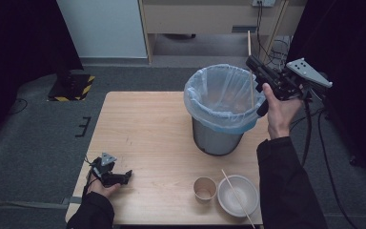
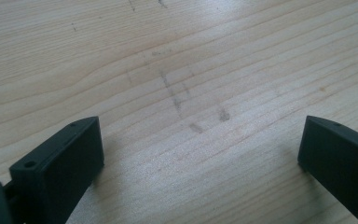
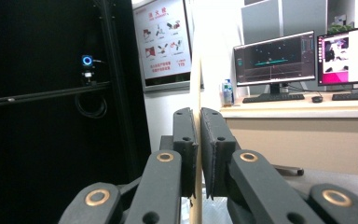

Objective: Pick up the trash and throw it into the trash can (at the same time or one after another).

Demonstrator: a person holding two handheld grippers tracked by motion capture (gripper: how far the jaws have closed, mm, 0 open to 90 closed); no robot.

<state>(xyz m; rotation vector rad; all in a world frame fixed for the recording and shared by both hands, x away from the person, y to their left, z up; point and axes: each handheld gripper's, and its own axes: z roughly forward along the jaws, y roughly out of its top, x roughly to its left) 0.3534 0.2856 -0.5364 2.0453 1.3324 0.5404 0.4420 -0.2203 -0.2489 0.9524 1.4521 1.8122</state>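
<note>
Above the lined bin (image 1: 221, 102), your right tongs (image 1: 253, 63) clamp a wooden stick (image 1: 251, 71) upright, its lower end inside the liner. Your left tongs (image 1: 124, 177) rest open on the wooden surface (image 1: 143, 138). Nearby, a bowl (image 1: 238, 195) holds another stick (image 1: 236, 196) beside a paper cup (image 1: 205, 188).

A thin pale wooden chopstick (image 1: 251, 71) stands nearly upright at the far right, clamped between the right gripper (image 1: 253, 63)'s fingers (image 3: 186, 140). Its lower end dips inside the bin (image 1: 219, 138)'s blue liner, near the right rim.
</note>
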